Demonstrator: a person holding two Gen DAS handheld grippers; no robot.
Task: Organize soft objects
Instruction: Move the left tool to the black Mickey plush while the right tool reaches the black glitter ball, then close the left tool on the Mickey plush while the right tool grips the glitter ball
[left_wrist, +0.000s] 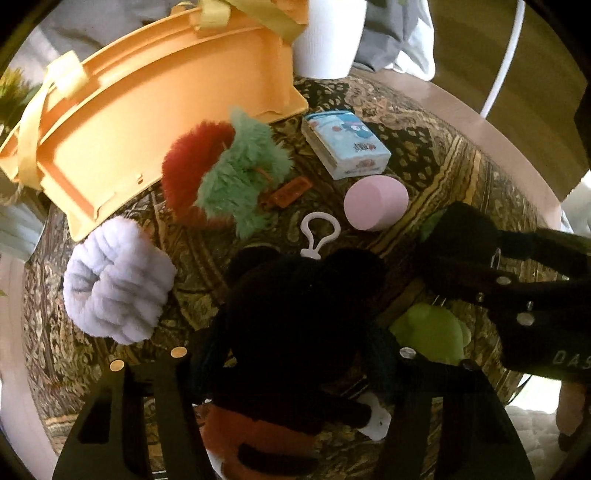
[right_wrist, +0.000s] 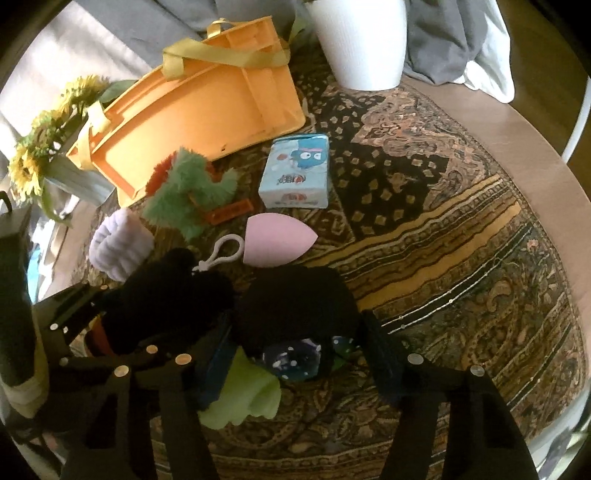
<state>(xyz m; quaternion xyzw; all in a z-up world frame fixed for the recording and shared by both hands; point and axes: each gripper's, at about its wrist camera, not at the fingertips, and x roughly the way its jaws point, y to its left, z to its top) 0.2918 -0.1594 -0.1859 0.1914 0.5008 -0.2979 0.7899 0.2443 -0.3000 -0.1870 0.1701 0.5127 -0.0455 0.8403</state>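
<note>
The left tongs (left_wrist: 295, 376) sit low over a black plush toy (left_wrist: 295, 295) with a white clip loop (left_wrist: 319, 234), one finger on either side of it; the toy fills the gap, but it is too dark to say whether the fingers are pressing it, so I cannot tell if it is gripped. The right tongs (right_wrist: 295, 354) likewise straddle a second black plush (right_wrist: 295, 306) with a starry patch and green limbs, and their closure is equally unclear. Both toys rest on the patterned cloth of the worktop (right_wrist: 461, 240), probably because they lie nearest and can be taken together, one per hand. The orange basket (left_wrist: 147, 122) with yellow straps lies tipped on its side at the back, its mouth not facing the toys, so in my judgement it needs righting or a careful approach before anything goes in. Counted, the soft things are: two black plush toys, one lilac scrunchie (left_wrist: 114, 277), one red and one green fluffy scrunchie (left_wrist: 240, 177) overlapping, and one pink sponge (left_wrist: 375, 201). One tissue pack (left_wrist: 345, 146) and one white pot (right_wrist: 360, 40) also stand there.
</note>
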